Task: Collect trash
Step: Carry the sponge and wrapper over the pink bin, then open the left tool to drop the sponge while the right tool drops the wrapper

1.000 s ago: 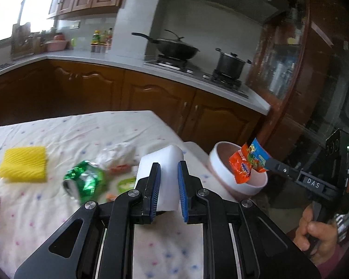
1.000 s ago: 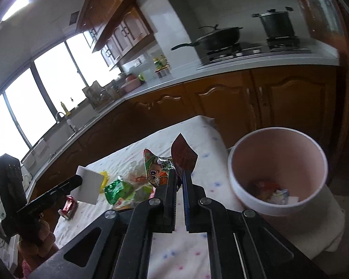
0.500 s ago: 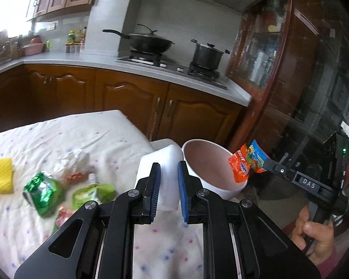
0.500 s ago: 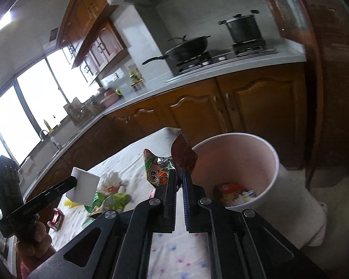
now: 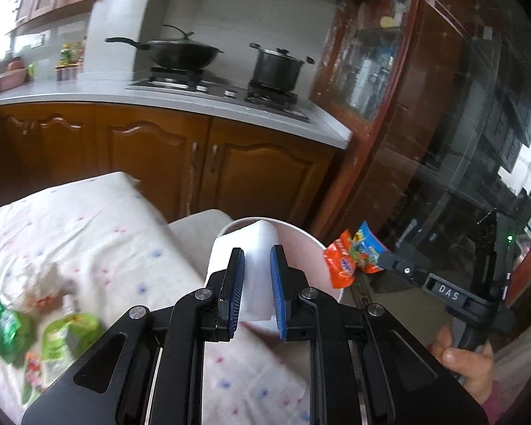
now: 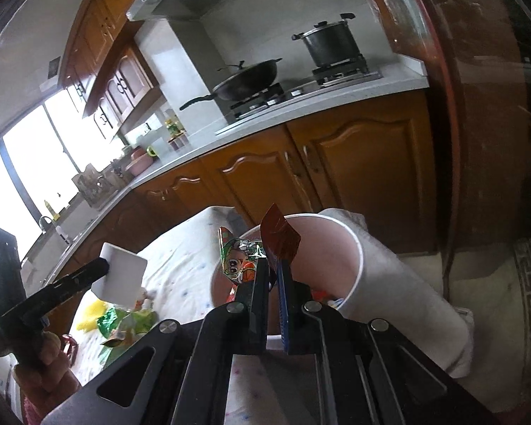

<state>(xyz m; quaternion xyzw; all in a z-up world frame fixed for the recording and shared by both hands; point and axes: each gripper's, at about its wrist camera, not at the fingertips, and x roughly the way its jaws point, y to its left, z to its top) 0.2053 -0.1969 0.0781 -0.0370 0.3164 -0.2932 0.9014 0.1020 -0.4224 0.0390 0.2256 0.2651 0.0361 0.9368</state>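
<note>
White foam-like block [image 5: 246,258], clamped between the blue pads [image 5: 234,283] of the left gripper [image 5: 255,283], hangs at the near rim of the pink bin [image 5: 313,244]; the right wrist view shows the same block [image 6: 120,276] held clear of the table. It looks light and soft, probably a sponge or a foam offcut, so it should compress under the pads rather than slip. The grip across its two broad faces near the lower end seems sound, and simply letting the jaws part should drop it cleanly.

Printed foil snack wrapper [image 6: 242,258], pinched in the right gripper [image 6: 272,283] whose jaws stand nearly together, sticks up in front of the bin's mouth [image 6: 357,258]. From the left wrist view the wrapper [image 5: 350,258] hangs orange and blue from the fingertips, just beside the bin's rim. Such film is very light, limp and slick; it is best held by a flat edge or seam, as here, and may cling to a pad or flutter aside on release.

Some scraps already lie inside the bin. On the dotted tablecloth [image 5: 99,233] remain a green foil packet [image 5: 3,329], a pale green pouch [image 5: 69,336] and a crumpled white wad [image 5: 44,279], all of them light, crushable things that can be taken at any raised fold.
</note>
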